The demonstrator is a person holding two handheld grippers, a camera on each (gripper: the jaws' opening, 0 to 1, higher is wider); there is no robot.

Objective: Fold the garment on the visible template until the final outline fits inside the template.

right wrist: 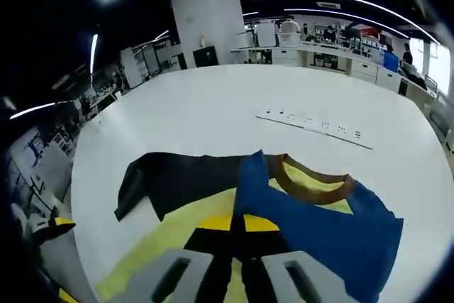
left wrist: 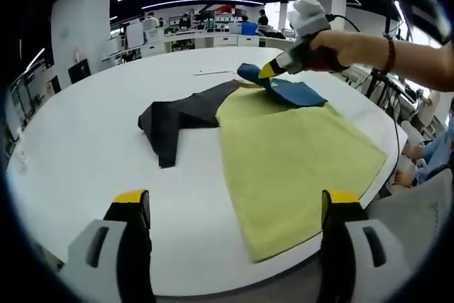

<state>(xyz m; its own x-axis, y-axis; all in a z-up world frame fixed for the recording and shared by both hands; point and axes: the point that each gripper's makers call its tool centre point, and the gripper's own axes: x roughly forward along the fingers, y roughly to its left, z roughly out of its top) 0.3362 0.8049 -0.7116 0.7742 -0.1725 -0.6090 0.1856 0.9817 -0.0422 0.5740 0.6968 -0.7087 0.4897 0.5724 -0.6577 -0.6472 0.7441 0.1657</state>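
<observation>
A T-shirt lies on the white round table (left wrist: 85,147). Its body (left wrist: 291,154) is yellow-green, with a black sleeve (left wrist: 174,122) spread to the left and a blue sleeve (left wrist: 294,91) at the far end. In the right gripper view the blue sleeve (right wrist: 319,232) lies folded over the yellow body beside the brown collar (right wrist: 312,181), and the black sleeve (right wrist: 177,179) lies to the left. My right gripper (right wrist: 237,223), held by a person's hand, is shut on the blue sleeve's edge; it also appears as the right gripper (left wrist: 269,70) across the table. My left gripper (left wrist: 235,200) hovers open near the shirt's hem.
A long white strip (right wrist: 312,124) lies on the table beyond the collar. The table's near edge runs just under the hem (left wrist: 284,264). Desks, screens and people stand in the background. A seated person's leg (left wrist: 433,157) is at the table's right.
</observation>
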